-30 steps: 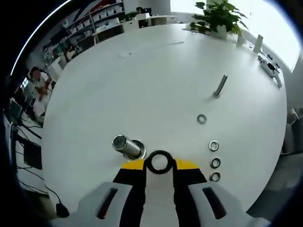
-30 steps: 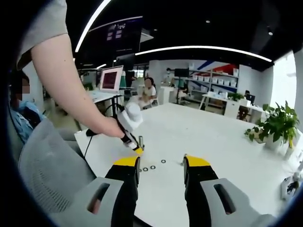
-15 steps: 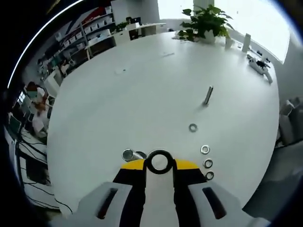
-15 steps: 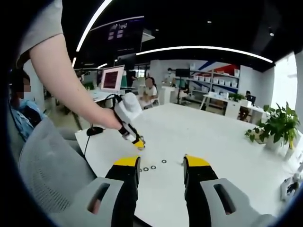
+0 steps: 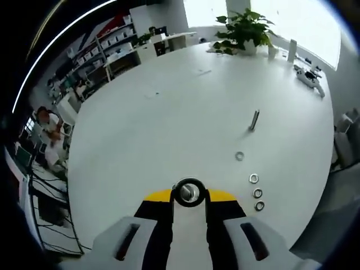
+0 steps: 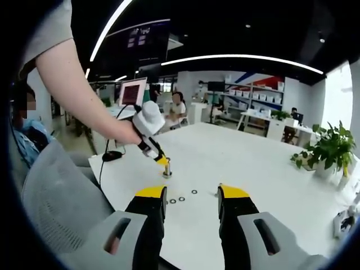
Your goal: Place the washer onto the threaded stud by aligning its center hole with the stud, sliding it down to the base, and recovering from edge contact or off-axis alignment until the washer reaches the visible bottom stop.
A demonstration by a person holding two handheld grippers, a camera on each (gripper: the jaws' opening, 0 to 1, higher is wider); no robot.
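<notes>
My left gripper is shut on a steel washer, held flat between its yellow-tipped jaws. Grey metal shows through the washer's hole. In the right gripper view a hand holds that left gripper tip-down, right over the short upright threaded stud on the white table. I cannot tell whether the washer touches the stud. My right gripper hangs open above the table's near edge, with nothing between its jaws.
Several loose washers lie to the right, and a thin upright bolt stands beyond them. The same washers lie just ahead of my right jaws. A potted plant stands at the far edge. A grey mesh chair is at the left.
The left gripper has moved sideways with the washer. The stud, earlier just left of the washer, now lies under it. The right gripper has stayed still.
</notes>
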